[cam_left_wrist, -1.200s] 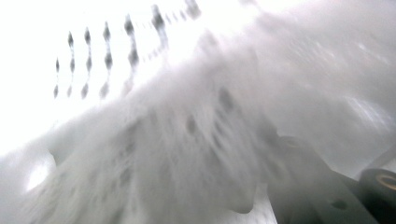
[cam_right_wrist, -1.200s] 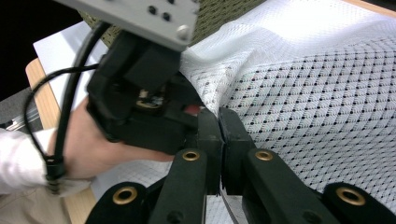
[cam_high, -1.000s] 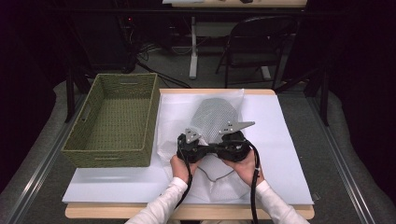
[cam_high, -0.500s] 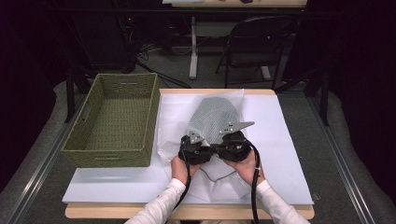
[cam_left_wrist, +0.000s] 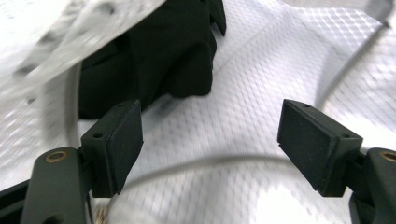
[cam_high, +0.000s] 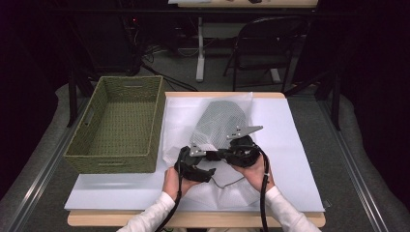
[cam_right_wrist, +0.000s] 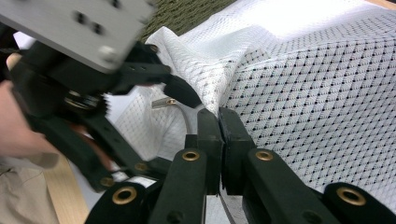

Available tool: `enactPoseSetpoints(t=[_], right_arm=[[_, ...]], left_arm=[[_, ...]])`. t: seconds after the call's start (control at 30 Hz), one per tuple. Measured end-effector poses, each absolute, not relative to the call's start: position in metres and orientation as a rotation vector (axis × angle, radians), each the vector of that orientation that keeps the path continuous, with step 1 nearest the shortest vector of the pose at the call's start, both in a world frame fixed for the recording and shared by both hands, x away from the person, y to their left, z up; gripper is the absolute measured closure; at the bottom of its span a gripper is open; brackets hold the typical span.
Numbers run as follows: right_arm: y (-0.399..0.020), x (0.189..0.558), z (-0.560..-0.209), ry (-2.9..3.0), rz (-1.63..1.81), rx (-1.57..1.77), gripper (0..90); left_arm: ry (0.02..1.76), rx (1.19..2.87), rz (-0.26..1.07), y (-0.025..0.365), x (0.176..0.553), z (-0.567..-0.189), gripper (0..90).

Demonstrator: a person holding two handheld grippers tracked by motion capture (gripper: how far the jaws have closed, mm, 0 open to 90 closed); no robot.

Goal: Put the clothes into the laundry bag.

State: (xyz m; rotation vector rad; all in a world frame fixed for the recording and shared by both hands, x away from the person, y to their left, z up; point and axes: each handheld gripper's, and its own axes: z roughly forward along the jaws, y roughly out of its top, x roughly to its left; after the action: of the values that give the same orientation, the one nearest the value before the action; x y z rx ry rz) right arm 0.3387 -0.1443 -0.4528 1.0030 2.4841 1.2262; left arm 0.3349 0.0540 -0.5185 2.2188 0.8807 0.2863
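Mesh garment [cam_high: 223,121] on the table, just right of the basket [cam_high: 121,125].

My right gripper [cam_right_wrist: 219,126] pinches a fold of the mesh; my left gripper [cam_left_wrist: 210,135] has just been opening, nothing between its jaws. White sheet [cam_high: 290,140] covers the table; a folding chair [cam_high: 263,46] stands beyond.

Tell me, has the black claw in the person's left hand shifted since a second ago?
Yes. The left claw has slid down the picture toward the near table edge, away from the woven green basket, its jaws opening.
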Motion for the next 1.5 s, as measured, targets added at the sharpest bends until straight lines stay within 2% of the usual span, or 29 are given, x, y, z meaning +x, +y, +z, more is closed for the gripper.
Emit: enactPoseSetpoints(t=[0.23, 0.37, 0.6, 0.7, 0.9, 1.0, 1.17, 1.5], right_arm=[[-0.144, 0.339, -0.454, 2.490, 1.217, 1.004, 88.8], [-0.143, 0.339, -0.454, 2.493, 1.210, 1.008, 88.8], [-0.141, 0.339, -0.456, 2.505, 1.203, 1.002, 88.8], [-0.142, 0.339, -0.456, 2.505, 1.200, 1.009, 88.8], [-0.142, 0.339, -0.457, 2.502, 1.204, 1.005, 88.8], [-0.142, 0.339, -0.457, 2.504, 1.203, 1.007, 88.8], [-0.142, 0.339, -0.457, 2.506, 1.202, 1.008, 88.7], [-0.142, 0.339, -0.457, 2.504, 1.201, 1.010, 88.7]], left_arm=[[0.874, 2.266, 0.315, 0.077, 0.315, -0.509, 23.3], [0.878, 2.313, 0.263, 0.084, 0.306, -0.514, 25.3], [0.887, 2.413, 0.247, 0.080, 0.303, -0.532, 32.2], [0.866, 2.442, 0.266, 0.077, 0.302, -0.539, 38.7], [0.870, 2.424, 0.269, 0.080, 0.305, -0.545, 59.3], [0.854, 2.420, 0.268, 0.081, 0.302, -0.545, 73.7], [0.895, 2.365, 0.252, 0.091, 0.303, -0.544, 87.1], [0.904, 2.318, 0.260, 0.113, 0.292, -0.532, 89.5]])
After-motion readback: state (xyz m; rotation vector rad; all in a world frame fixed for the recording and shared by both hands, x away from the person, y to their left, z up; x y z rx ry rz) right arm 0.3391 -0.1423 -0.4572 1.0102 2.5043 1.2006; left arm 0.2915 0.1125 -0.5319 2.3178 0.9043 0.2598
